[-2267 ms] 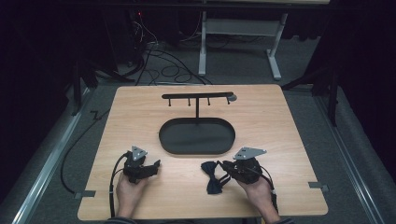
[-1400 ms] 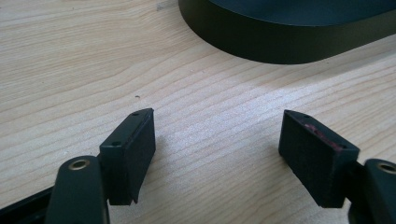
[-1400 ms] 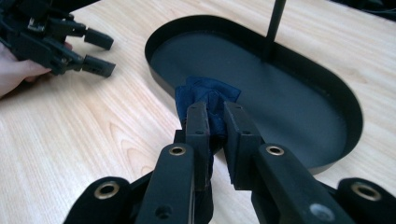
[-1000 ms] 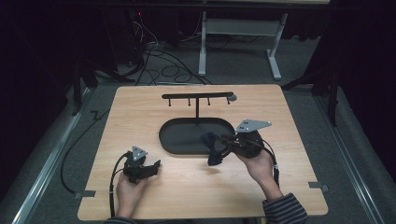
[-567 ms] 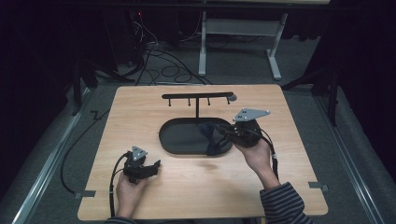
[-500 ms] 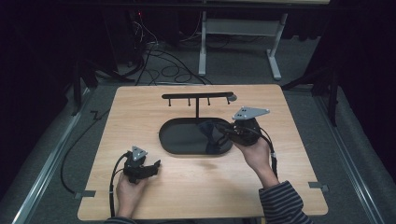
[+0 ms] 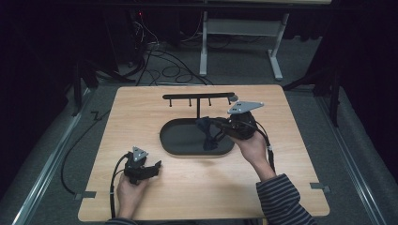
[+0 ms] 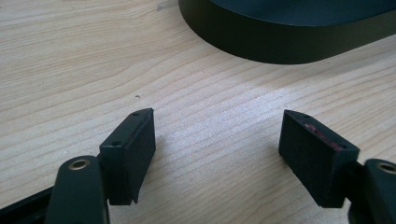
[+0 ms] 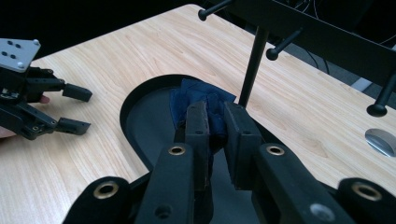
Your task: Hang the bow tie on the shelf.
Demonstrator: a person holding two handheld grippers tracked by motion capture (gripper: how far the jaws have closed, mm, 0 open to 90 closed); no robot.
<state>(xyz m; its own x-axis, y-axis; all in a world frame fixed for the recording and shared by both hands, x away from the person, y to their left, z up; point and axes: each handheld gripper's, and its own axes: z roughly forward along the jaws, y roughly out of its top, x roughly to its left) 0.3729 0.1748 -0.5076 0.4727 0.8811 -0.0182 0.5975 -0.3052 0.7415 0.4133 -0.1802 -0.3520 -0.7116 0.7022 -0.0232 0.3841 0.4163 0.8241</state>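
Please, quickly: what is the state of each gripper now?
Left gripper: open, nothing between its jaws, over the bare table.
Right gripper: closed on the dark blue cloth, above the black tray.

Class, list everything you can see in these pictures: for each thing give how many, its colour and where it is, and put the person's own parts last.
Table: one, light wood, under everything.
Tray: one, black, oval, mid-table.
Rack: one, black, a T-shaped post with a bar of pegs, rising from the tray's far edge.
Bow tie: one, dark blue cloth, held over the tray.
Metal disc: one, silver, on the table beyond the rack.
Frame: one, pale metal, on the floor behind the table.
Right gripper: black, jaws shut on the bow tie.
Left gripper: black, jaws open over bare wood at the near left.
Hands: two, one on each gripper; striped sleeve on the right arm.
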